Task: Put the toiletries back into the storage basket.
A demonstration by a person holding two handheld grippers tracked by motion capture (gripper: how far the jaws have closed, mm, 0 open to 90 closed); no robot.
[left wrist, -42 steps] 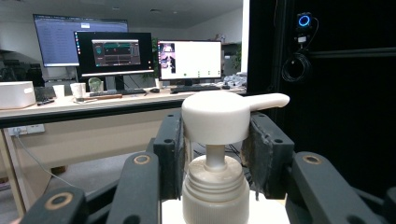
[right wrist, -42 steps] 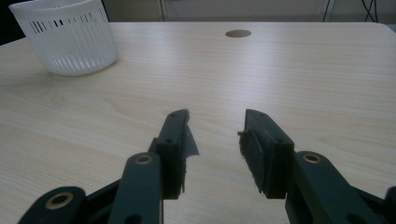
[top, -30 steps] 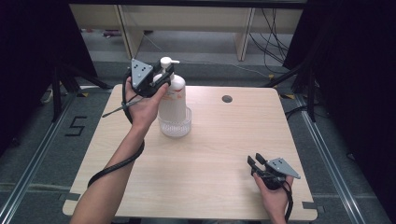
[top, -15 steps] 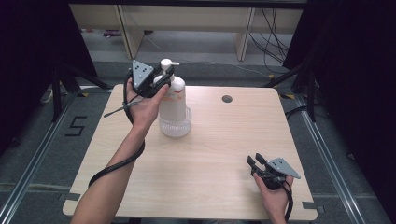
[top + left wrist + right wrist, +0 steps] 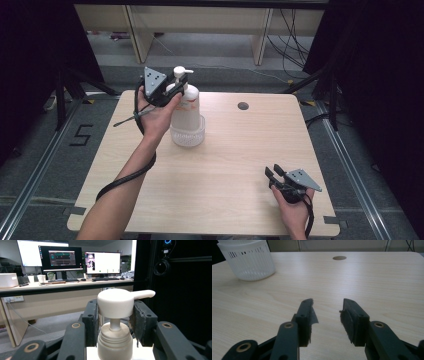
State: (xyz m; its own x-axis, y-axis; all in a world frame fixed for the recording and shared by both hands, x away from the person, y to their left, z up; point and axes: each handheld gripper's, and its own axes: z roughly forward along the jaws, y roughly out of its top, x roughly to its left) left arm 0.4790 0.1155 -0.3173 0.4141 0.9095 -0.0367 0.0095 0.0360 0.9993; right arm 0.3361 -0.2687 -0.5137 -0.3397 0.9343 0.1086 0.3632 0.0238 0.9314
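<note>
Jaws of the left gripper (image 5: pixel 115 315) clamp the pump bottle (image 5: pixel 186 107) standing in a white basket (image 5: pixel 188 136); right gripper (image 5: pixel 326 312) open.

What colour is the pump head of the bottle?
The pump head is white, seen best in the left gripper view.

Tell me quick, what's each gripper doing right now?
Left gripper: shut on the pump head of the bottle.
Right gripper: open, holding nothing, low over the table.

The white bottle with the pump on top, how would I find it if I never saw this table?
Look at the far left part of the wooden table. A white slotted basket stands there, and the pump bottle stands inside it. It is the tallest thing there, its pump head between the jaws of the left gripper.
</note>
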